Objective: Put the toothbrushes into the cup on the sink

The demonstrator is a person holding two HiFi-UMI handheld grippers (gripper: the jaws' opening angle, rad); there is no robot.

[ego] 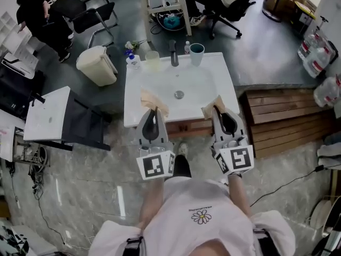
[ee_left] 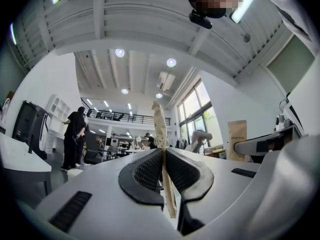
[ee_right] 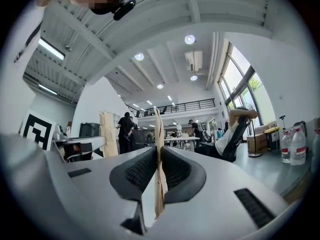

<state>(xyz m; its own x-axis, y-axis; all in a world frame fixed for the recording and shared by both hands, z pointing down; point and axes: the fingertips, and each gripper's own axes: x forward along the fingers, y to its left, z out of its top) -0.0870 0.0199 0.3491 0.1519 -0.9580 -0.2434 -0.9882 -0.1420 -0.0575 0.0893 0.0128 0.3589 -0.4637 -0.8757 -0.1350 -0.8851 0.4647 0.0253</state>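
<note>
1. Progress check: the teal cup [ego: 196, 54] at the back of the sink [ego: 224, 87] looks empty to us.
2. Left hand-held gripper [ego: 152, 111] pinches one paper-sleeved toothbrush [ee_left: 159, 124], and the right hand-held gripper [ego: 217, 111] pinches a second toothbrush [ee_right: 158, 129]. Both hang over the sink's front edge.
3. We reckon both drops are left.

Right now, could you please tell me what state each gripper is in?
Left gripper: closed on a flat tan packet.
Right gripper: closed on a second tan packet.
</note>
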